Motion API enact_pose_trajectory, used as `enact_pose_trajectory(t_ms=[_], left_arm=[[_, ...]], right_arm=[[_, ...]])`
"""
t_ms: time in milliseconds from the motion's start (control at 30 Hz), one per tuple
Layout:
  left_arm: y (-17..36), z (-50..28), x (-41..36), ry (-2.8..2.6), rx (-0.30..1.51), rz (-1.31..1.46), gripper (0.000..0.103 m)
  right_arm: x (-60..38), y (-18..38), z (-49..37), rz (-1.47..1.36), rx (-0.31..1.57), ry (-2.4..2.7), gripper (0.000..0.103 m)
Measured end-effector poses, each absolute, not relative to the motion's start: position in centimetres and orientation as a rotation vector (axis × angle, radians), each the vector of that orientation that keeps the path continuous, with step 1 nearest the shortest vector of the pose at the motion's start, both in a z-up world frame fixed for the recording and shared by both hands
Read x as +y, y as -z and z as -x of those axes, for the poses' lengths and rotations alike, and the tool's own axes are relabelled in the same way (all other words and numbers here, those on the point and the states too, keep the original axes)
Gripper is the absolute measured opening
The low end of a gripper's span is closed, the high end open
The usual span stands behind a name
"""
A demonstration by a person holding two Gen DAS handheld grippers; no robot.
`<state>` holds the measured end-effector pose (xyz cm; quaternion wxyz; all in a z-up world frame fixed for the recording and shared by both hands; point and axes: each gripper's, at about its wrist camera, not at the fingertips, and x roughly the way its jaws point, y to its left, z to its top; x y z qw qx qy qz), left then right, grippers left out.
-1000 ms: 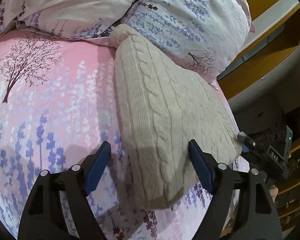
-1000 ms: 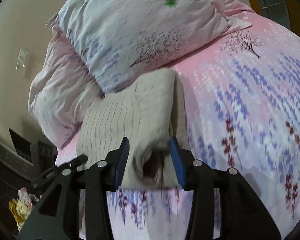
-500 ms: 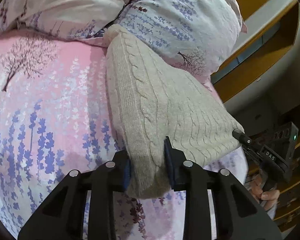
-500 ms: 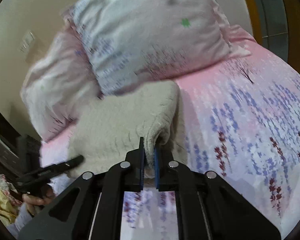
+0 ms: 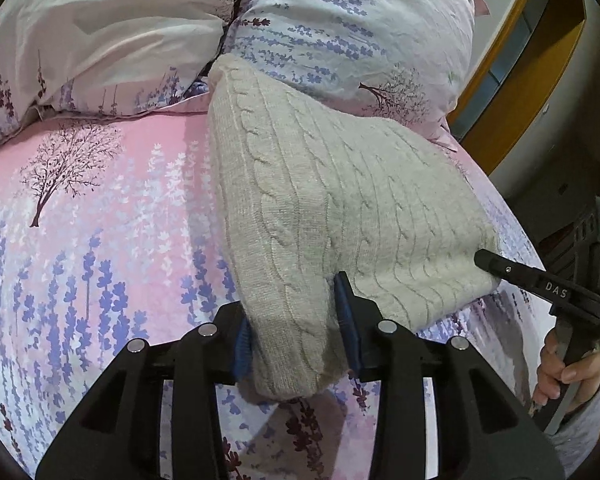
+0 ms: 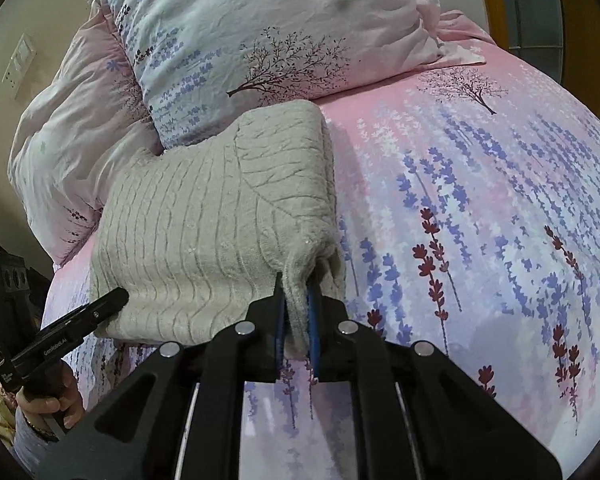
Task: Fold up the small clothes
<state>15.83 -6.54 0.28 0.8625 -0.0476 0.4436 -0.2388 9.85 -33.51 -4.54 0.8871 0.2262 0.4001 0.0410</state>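
A cream cable-knit sweater lies folded on the pink floral bed sheet, its far end against the pillows. My left gripper is shut on the sweater's near left corner, which bulges between the blue pads. My right gripper is shut on the sweater's near right corner, a thin fold pinched between the pads. Each gripper shows in the other's view, the right one at the sweater's right edge and the left one at its left edge.
Two floral pillows lie at the head of the bed behind the sweater. A wooden frame stands beyond the bed's right side. The bed edge drops off near the right hand. Open sheet lies right of the sweater.
Both grippers closed from open onto the sweater's near corners. The corners now sit slightly raised and bunched in the jaws.
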Motion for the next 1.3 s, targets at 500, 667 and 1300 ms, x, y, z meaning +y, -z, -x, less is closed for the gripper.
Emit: enact_pose_trajectory(t_ms=[500,667,1300], left_arm=[[-1.3,-16.0,-5.5,0.449,0.926,0.057,0.063],[-1.7,-15.5,-6.3,0.425,0.894,-0.025,0.064],[-1.9,-22.8,-1.8,0.488,1.04,0.407,0.071]], right_arm=[[-36.2,2.6,-8.8,-0.523,0.787,-0.029,0.056],[-37.2,2.5,-9.5,-0.567,0.801,-0.043,0.056],[-39.0,4.4,-17.1,-0.782,0.91,-0.167,0.069]])
